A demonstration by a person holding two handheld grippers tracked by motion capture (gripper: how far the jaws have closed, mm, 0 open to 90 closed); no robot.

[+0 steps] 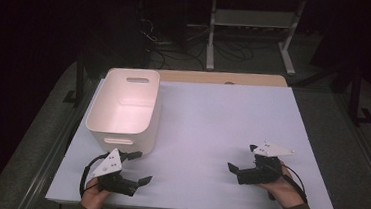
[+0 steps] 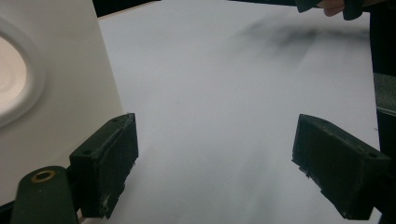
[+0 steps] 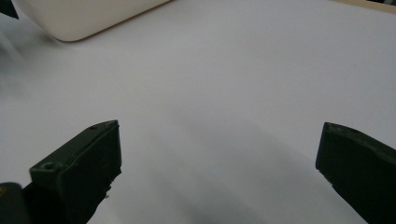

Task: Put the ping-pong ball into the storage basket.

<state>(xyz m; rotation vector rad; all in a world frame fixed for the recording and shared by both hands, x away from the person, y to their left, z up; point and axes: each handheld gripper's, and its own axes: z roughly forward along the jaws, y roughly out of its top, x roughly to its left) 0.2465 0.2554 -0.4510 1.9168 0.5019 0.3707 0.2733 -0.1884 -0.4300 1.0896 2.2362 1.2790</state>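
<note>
White bin (image 1: 123, 110) empty | my left gripper (image 1: 137, 168) spread beside its near wall, right gripper (image 1: 242, 158) spread over bare tabletop (image 1: 212, 116) | step: pre-grasp | next: close on bin rim

1. The bin (image 1: 123, 107) is seen as smooth white plastic with a soft sheen.
2. The table (image 1: 222, 122) is covered by a matt white sheet; a bare wood edge is shown at the far side.
3. The left gripper (image 1: 136, 167) is finished in matt black; worn, scuffed pads (image 2: 114, 163) are seen.
</note>
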